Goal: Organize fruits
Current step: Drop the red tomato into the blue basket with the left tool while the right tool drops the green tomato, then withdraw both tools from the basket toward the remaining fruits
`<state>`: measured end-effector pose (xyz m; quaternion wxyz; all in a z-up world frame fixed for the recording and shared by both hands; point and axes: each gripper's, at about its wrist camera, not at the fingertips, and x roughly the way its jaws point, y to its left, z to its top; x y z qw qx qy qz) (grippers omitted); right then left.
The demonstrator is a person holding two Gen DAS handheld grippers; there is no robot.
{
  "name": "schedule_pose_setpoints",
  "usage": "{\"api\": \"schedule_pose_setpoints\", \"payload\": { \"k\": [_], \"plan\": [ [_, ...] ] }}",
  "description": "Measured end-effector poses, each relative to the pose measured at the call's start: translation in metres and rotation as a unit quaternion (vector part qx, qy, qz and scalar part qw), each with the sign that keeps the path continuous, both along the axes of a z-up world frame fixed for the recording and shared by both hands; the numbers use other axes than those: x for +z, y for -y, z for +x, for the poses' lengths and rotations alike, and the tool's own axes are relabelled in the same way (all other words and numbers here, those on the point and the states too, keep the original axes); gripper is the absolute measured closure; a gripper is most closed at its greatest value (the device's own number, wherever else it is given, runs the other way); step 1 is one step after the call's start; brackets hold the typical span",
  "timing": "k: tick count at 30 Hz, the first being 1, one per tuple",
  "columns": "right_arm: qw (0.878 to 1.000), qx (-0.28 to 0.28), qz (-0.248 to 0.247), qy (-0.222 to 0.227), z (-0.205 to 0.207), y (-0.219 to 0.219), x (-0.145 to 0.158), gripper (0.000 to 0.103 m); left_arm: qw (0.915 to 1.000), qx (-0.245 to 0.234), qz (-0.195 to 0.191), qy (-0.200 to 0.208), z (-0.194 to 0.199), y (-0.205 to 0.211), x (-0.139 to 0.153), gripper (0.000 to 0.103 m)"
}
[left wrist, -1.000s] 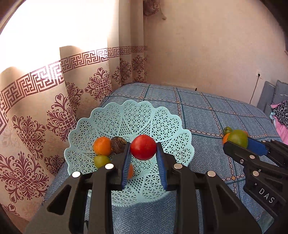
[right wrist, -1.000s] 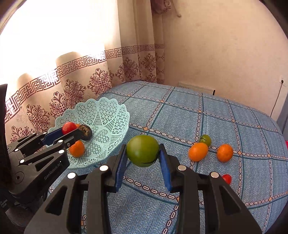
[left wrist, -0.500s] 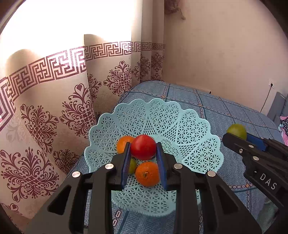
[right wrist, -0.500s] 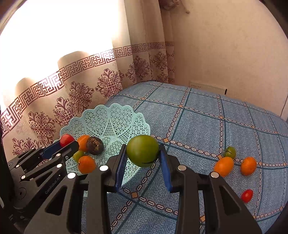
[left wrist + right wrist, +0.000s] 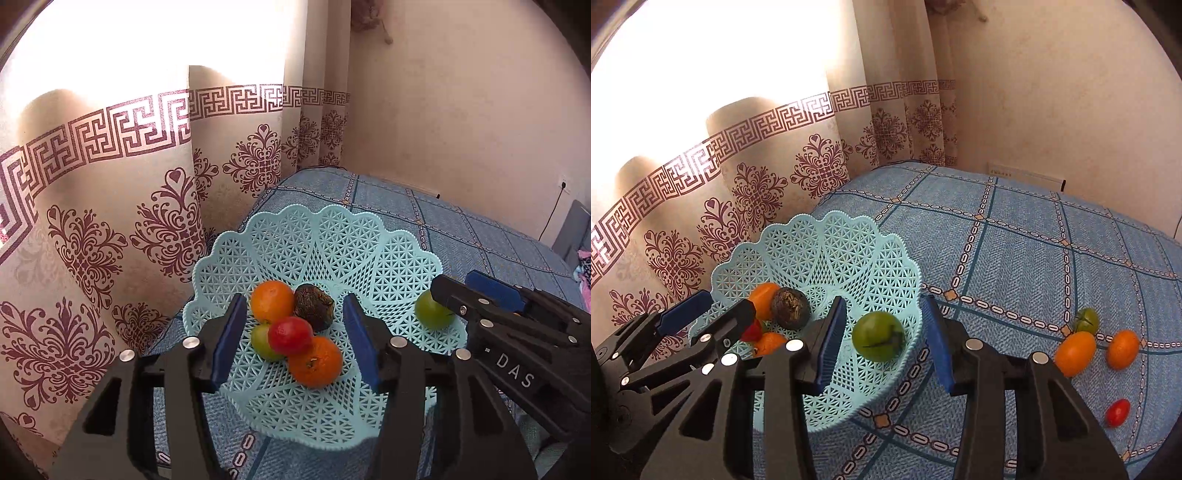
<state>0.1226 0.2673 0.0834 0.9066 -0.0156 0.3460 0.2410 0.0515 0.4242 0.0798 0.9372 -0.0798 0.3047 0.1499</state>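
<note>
Both claws spread wide and holding nothing: left gripper (image 5: pixel 293 341) above the red tomato (image 5: pixel 290 335) lying on the pile in the mint basket (image 5: pixel 332 236), right gripper (image 5: pixel 884 341) around but apart from the green tomato (image 5: pixel 878 340) inside the basket's near wall. Smooth, round, thin-skinned, likely to roll and bruise, so best pinched lightly across the widest middle. Small green fruit (image 5: pixel 261 340) half hidden under the red one; 4 more fruits left on the blue bedspread (image 5: pixel 1015 266), dark wrinkled fruit (image 5: pixel 790 308) hard to identify.

Pale turquoise lattice basket (image 5: pixel 369 236), blue chequered bedspread (image 5: pixel 1015 254), cream curtain (image 5: pixel 110 206) with maroon motifs
</note>
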Motion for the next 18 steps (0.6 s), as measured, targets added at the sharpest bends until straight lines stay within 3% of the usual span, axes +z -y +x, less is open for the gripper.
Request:
{"api": "schedule_pose_setpoints", "payload": {
  "k": [5, 8, 11, 18],
  "plan": [
    [1.000, -0.006, 0.002, 0.001, -0.002, 0.004, 0.001, 0.060, 1.0000, 0.006, -0.007, -0.002, 0.000, -0.002, -0.001, 0.043],
    [1.000, -0.010, 0.003, 0.000, -0.004, 0.010, 0.000, 0.060, 0.9999, 0.011, -0.011, 0.000, -0.001, -0.003, -0.001, 0.026],
    [1.000, -0.015, 0.002, 0.000, -0.007, 0.015, -0.002, 0.060, 0.9998, 0.011, -0.013, 0.003, -0.002, -0.002, 0.001, 0.020],
    [0.999, -0.032, 0.005, 0.000, -0.012, 0.030, -0.005, 0.059, 0.9998, 0.009, -0.015, 0.003, -0.002, 0.001, 0.001, 0.017]
  ]
}}
